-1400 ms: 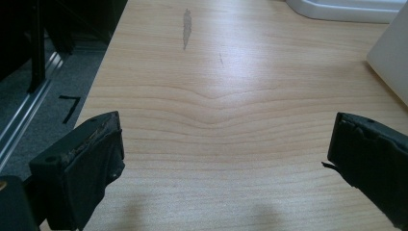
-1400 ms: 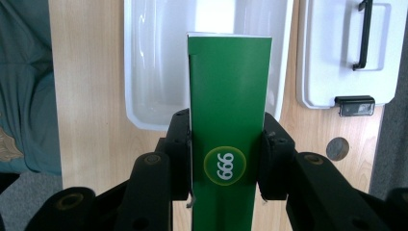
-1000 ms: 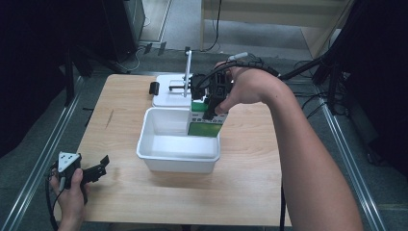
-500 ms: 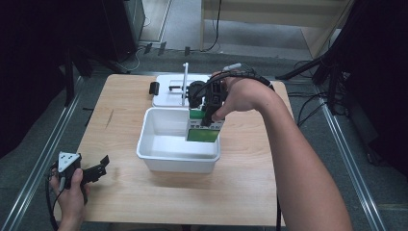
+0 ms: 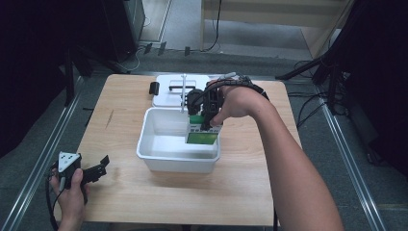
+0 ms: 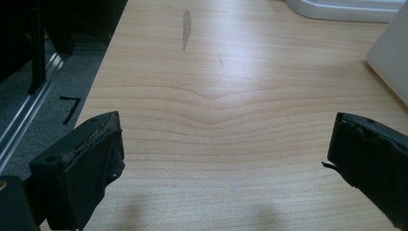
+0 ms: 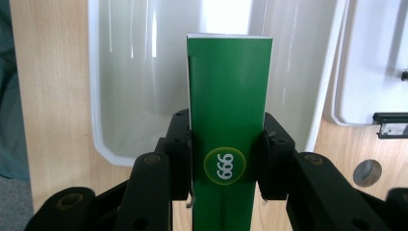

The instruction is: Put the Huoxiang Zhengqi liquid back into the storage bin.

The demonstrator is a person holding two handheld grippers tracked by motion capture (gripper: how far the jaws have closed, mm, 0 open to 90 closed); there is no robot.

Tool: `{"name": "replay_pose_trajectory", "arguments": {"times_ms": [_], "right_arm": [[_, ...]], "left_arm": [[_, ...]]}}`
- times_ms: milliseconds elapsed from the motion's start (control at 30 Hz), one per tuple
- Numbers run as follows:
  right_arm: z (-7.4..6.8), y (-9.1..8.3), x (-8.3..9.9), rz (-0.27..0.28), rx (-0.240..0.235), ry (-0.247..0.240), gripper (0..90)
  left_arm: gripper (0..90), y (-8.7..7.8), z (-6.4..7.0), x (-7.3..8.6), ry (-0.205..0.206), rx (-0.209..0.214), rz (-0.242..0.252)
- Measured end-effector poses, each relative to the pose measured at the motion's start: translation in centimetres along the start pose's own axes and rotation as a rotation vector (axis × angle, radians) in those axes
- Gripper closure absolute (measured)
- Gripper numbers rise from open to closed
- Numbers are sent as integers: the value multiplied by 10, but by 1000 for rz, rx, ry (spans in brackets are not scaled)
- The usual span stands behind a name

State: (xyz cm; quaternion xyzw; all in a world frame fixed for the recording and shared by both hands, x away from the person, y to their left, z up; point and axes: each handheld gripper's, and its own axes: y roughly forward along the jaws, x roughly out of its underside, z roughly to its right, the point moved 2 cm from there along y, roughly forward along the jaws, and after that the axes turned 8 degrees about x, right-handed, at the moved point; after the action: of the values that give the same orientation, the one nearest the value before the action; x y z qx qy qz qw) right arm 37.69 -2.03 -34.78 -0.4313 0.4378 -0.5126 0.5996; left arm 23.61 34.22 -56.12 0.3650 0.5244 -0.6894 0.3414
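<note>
Green box [image 7: 230, 144]: its lower end is being cut off by the bottom edge of the right gripper view; in the high view its top is being hidden by the right hand [image 5: 239, 102].
White bin [image 6: 390, 62]: being cropped at the right edge of the left gripper view.
Box print: too small to be read in the high view.

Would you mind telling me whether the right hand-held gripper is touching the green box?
Touching. The right gripper view shows the right hand-held gripper with both black jaws pressed flat against opposite sides of the green box, no gap on either side.
</note>
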Motion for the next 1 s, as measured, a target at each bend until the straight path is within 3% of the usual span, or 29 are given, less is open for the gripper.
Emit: {"name": "replay_pose_trajectory", "arguments": {"times_ms": [500, 1000], "right_arm": [[-2, 29, 1, 19, -22, -8, 645], [-4, 54, -4, -17, -38, -18, 644]], "left_arm": [[0, 0, 0, 0, 3, 0, 0], [0, 0, 0, 0, -1, 2, 4]]}}
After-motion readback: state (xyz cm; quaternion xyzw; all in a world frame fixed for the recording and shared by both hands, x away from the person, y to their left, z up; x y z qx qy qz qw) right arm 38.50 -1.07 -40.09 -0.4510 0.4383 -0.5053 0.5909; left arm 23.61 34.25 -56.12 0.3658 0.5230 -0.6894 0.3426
